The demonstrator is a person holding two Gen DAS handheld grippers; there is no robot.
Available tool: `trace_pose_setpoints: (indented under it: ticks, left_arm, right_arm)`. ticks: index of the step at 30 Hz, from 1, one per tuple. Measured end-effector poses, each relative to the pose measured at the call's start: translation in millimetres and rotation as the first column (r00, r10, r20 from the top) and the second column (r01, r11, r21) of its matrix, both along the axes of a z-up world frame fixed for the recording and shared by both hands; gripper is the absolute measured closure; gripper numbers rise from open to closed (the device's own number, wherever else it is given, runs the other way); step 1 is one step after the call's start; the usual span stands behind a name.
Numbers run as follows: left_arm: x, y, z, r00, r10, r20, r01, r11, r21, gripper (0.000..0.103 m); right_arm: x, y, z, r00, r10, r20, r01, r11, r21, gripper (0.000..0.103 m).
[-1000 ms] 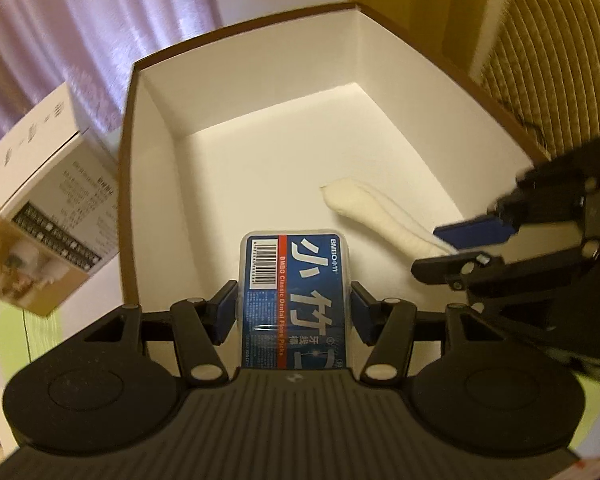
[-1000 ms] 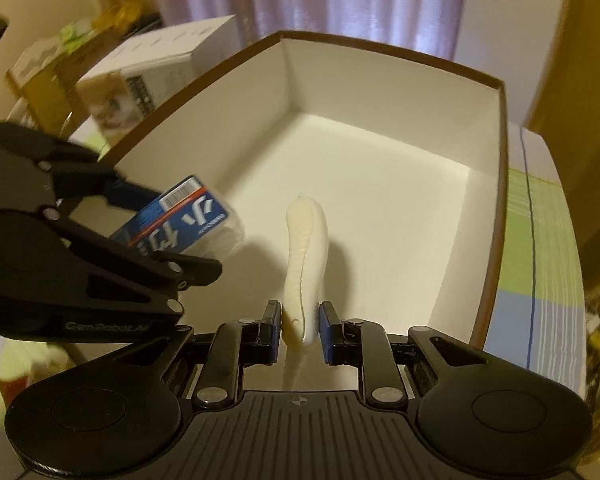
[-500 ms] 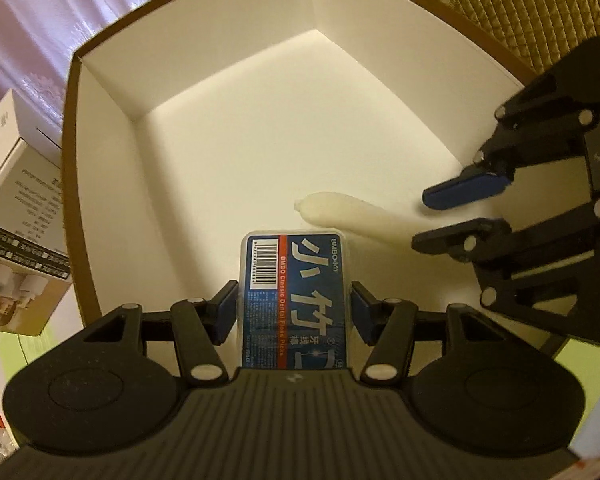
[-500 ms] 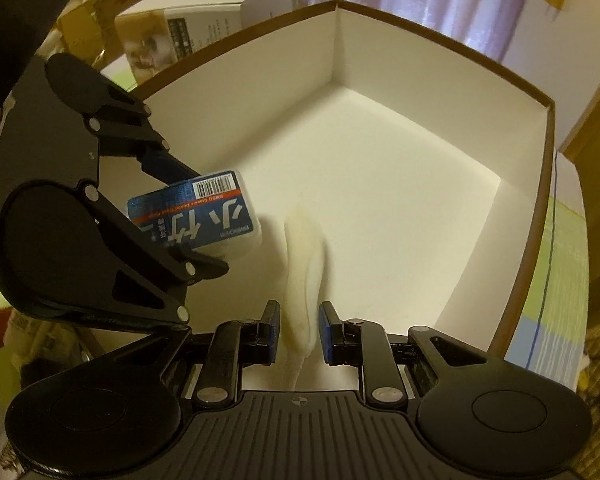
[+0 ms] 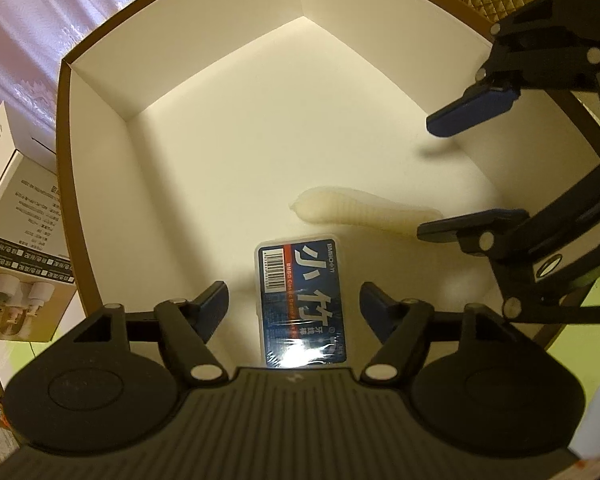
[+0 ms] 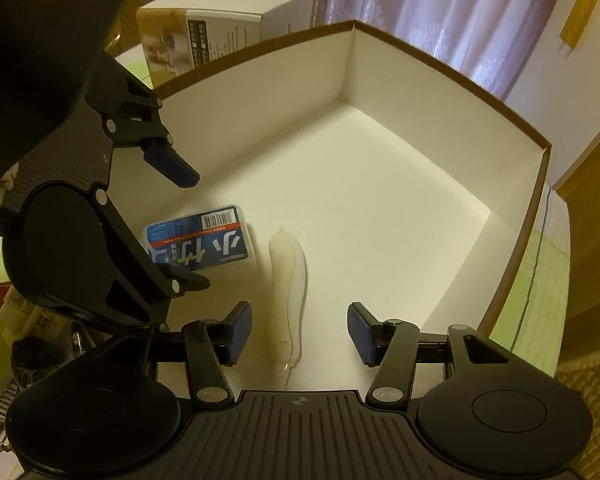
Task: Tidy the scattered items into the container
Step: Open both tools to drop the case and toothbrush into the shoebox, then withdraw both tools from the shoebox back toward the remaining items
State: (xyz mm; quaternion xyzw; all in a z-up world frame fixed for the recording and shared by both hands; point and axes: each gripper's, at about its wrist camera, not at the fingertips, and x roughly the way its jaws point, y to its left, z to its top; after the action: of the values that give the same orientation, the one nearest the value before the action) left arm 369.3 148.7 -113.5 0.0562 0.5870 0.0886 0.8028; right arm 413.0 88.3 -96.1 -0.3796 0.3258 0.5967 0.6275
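left claw (image 5: 293,300) apart | right claw (image 6: 299,332) apart | blue floss box (image 5: 300,300) flat in container (image 5: 100,128)

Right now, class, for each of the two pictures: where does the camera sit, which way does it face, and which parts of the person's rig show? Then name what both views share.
Left wrist view: sits on the left hand-held gripper, looking forward and down into the brown-rimmed box; its own open fingers show, with the right hand-held gripper at the right edge.
Right wrist view: sits on the right hand-held gripper, facing into the box from another side; the left one shows at left.
Shared: the blue floss pack and the cream ribbed item on the box floor.
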Motion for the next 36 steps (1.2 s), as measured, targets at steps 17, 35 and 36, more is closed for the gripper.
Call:
trace_pose_setpoints:
  ticks: [17, 35, 36]
  left_arm:
    - [-13.9, -9.3, 45.7, 0.993, 0.026, 0.113, -0.034, 0.997, 0.073, 0.007]
    - [-80.7, -40.7, 111.0, 0.955, 0.156, 0.252, -0.178, 0.982, 0.066, 0.005]
    - [-85.7, -43.9, 114.3, 0.952, 0.164, 0.260, -0.187, 0.980, 0.065, 0.005]
  right_arm:
    - [-9.5, -29.4, 40.2, 0.997, -0.069, -0.019, 0.071, 0.987, 0.144, 0.002]
    - [-49.2, -95.1, 103.9, 0.969, -0.192, -0.153, 0.234, 0.911, 0.340, 0.002]
    - [-51.2, -99.4, 106.7, 0.966, -0.203, -0.160, 0.247, 0.905, 0.347, 0.002]
